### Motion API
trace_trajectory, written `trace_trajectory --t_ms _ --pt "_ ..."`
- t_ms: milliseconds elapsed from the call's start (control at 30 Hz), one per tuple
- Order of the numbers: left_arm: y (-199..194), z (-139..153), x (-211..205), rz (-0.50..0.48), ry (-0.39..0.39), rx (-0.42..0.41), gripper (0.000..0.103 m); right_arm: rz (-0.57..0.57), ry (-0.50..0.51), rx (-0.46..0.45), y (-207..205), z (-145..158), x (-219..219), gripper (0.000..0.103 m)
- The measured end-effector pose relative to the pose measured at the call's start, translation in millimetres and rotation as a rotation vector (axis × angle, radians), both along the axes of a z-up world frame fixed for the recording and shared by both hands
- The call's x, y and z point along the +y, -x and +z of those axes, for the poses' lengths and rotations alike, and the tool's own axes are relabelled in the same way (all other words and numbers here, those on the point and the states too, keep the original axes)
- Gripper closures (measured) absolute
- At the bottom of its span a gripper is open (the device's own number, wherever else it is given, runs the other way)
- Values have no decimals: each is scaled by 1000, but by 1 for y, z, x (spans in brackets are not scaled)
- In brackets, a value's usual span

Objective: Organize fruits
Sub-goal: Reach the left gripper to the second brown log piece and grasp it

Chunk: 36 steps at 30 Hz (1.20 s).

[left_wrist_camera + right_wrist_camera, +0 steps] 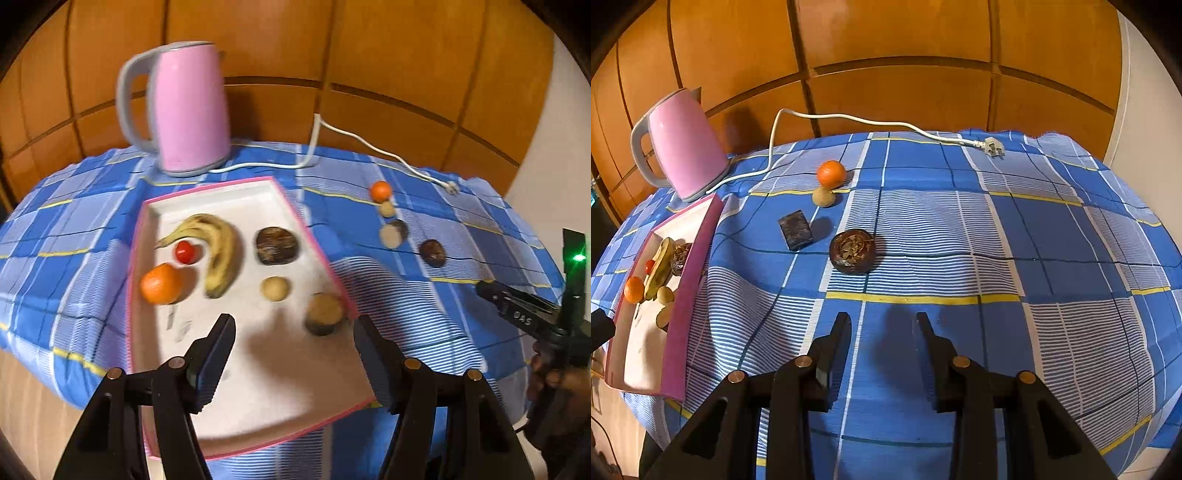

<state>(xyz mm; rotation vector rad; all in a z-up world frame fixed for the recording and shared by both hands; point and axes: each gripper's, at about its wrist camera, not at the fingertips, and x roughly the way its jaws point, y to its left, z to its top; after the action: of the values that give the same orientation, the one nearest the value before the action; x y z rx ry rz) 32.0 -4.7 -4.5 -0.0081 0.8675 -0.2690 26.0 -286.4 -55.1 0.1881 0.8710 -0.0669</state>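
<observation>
A white tray with a pink rim [314,236] holds a banana [218,247], a red tomato [185,252], an orange [161,283], a dark brown fruit [277,245], a small tan fruit [275,288] and a cut brown fruit [325,313]. My left gripper [295,332] is open and empty above the tray's near end. On the cloth lie an orange [831,173], a tan fruit [823,197], a dark cut piece [795,229] and a dark round fruit [852,251]. My right gripper [882,325] is open and empty, short of the round fruit.
A pink kettle [192,107] stands behind the tray, also in the right wrist view [685,144]. Its white cord [849,118] and plug [993,147] lie along the table's back edge. Wooden panels stand behind. The right gripper's body [535,317] shows at the right.
</observation>
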Motion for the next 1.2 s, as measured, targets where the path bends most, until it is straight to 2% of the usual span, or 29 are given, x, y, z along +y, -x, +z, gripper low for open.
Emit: trace_trajectory --t_ms 200,300,433,533,633,800,967,1033,1200 --pt "-20 1 -20 -63 52 68 39 -9 7 -6 3 -1 -5 68" --pt "-28 5 -32 -100 63 67 41 -18 -2 -1 5 -4 -10 68" --pt "-44 9 -45 -129 102 75 39 -27 -14 7 5 -8 -15 68" --pt "-55 13 -63 -176 89 45 39 -28 -18 8 6 -10 -18 68" --pt "-69 11 -80 -223 98 66 39 -37 -19 4 7 -9 -22 68" --pt "-96 2 -112 -285 80 121 38 -50 -40 -3 8 -7 -31 68" --pt "-125 -14 -141 -299 -3 149 41 -51 -44 -1 7 -9 -36 68" --pt "-134 -22 -152 -318 -39 156 51 -53 -49 2 7 -11 -38 68" --pt "-150 -37 -172 -337 -97 152 51 -67 -63 13 6 -16 -48 68"
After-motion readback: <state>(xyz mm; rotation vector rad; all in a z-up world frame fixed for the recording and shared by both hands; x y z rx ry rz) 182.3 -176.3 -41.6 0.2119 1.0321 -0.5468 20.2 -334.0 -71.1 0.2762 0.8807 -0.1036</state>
